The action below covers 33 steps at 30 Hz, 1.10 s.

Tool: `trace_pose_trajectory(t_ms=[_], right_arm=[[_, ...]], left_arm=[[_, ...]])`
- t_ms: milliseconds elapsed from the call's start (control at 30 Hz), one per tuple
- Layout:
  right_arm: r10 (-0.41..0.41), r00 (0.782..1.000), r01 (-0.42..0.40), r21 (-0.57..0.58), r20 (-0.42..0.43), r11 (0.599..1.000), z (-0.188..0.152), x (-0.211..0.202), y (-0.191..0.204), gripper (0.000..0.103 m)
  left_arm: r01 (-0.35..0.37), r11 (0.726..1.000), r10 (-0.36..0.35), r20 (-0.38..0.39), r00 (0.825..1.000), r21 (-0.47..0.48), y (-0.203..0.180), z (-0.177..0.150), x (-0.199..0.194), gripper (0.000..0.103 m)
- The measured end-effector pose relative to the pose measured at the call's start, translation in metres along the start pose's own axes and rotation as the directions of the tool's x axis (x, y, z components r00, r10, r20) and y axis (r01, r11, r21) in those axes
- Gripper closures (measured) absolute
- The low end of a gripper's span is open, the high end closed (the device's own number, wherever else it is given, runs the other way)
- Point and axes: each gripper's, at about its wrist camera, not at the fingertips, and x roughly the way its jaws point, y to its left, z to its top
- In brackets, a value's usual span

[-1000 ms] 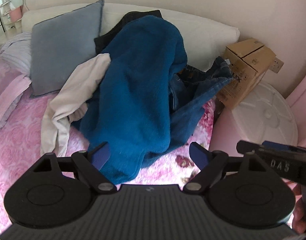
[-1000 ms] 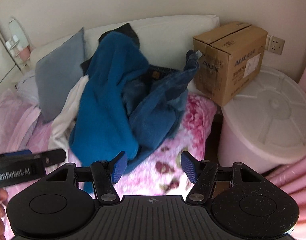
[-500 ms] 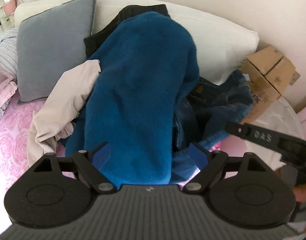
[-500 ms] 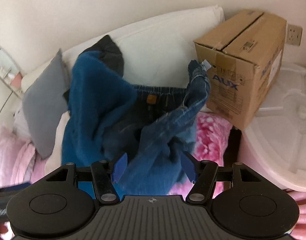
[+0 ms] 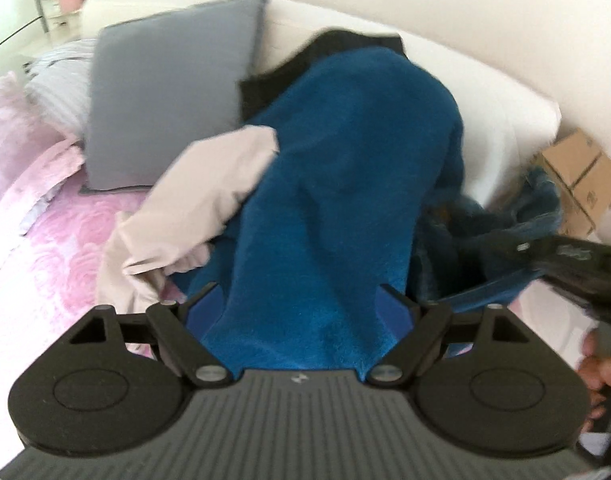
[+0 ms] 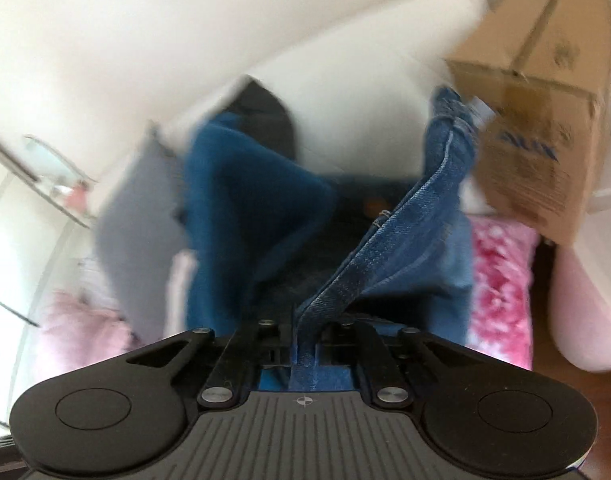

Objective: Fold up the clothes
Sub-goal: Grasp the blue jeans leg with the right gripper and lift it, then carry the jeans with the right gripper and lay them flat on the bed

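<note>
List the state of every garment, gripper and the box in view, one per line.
right gripper: jaws just closed, shut on jeans seam
left gripper: open, blue fleece between jaws
jeans: crumpled, gripped
blue fleece: heaped, unfolded
beige garment: crumpled
cardboard box: closed

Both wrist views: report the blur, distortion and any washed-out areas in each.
Left wrist view: fisheye bending, mild blur on the blue fleece, bedspread washed out at left. Right wrist view: heavy motion smear on the cardboard box; only the jeans seam near the right gripper stays crisp.
</note>
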Motion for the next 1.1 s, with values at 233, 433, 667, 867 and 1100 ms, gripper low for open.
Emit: trace_pose_trajectory(t_ms=[233, 433, 667, 867, 1100], right_arm=[[0.163, 0.974, -0.155, -0.061, 0.157, 0.986, 0.016, -0.075, 0.056, 0.098], [0.361, 0.89, -0.293, -0.257, 0.278, 0.921, 0.017, -0.151, 0.132, 0.098], [0.626, 0.66, -0.418, -0.489, 0.415, 0.765, 0.013, -0.259, 0.235, 0.098], [0.787, 0.494, -0.485, -0.635, 0.368, 0.601, -0.035, -0.335, 0.342, 0.098], [0.871, 0.444, -0.623, -0.626, 0.211, 0.469, -0.122, -0.338, 0.455, 0.098]], left_arm=[[-0.026, 0.994, 0.035, 0.087, 0.996, -0.103, 0.047, -0.024, -0.06, 0.022], [-0.031, 0.983, 0.06, 0.157, 0.986, -0.179, 0.091, -0.059, -0.116, 0.022], [-0.051, 0.959, 0.121, 0.242, 0.963, -0.278, 0.153, -0.114, -0.192, 0.022], [-0.101, 0.914, 0.226, 0.287, 0.931, -0.393, 0.217, -0.176, -0.265, 0.022], [-0.246, 0.762, 0.461, 0.236, 0.855, -0.598, 0.297, -0.285, -0.366, 0.022]])
